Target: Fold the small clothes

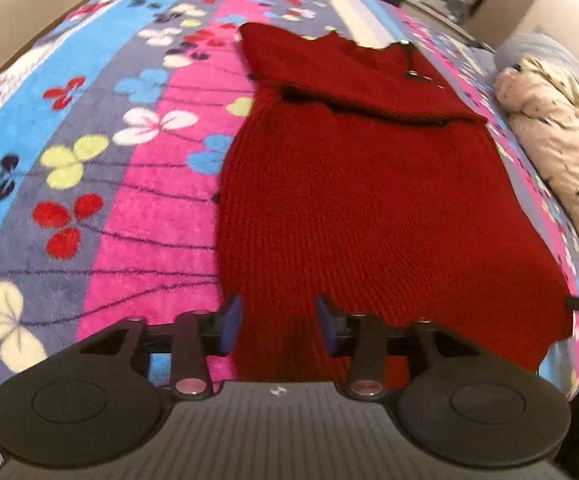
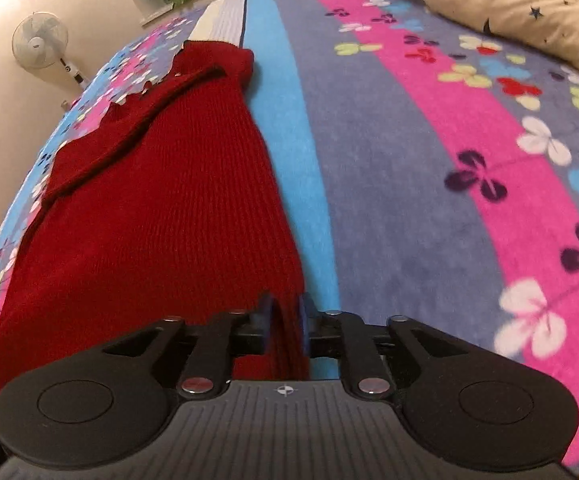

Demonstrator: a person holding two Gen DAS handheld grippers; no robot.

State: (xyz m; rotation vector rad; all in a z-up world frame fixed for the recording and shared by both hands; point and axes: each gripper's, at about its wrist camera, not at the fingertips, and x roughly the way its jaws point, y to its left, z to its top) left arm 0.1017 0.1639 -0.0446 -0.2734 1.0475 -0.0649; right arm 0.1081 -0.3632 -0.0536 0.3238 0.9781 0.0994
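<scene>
Though ungripped, sweater [image 1: 329, 200] between fingers [image 1: 231, 320]

Warm, dim indoor light falls evenly over the striped floral fleece bed cover [image 1: 137, 184], casting only soft shadows. Fisheye distortion bows both views' edges; the far background and the dark red knitted garment [image 2: 161, 216] near the fingers look soft and slightly blurred.

A dark red ribbed knit sweater [image 1: 349, 200] lies flat on the bed. Its far part is folded across the body. The near hem faces the cameras.
</scene>
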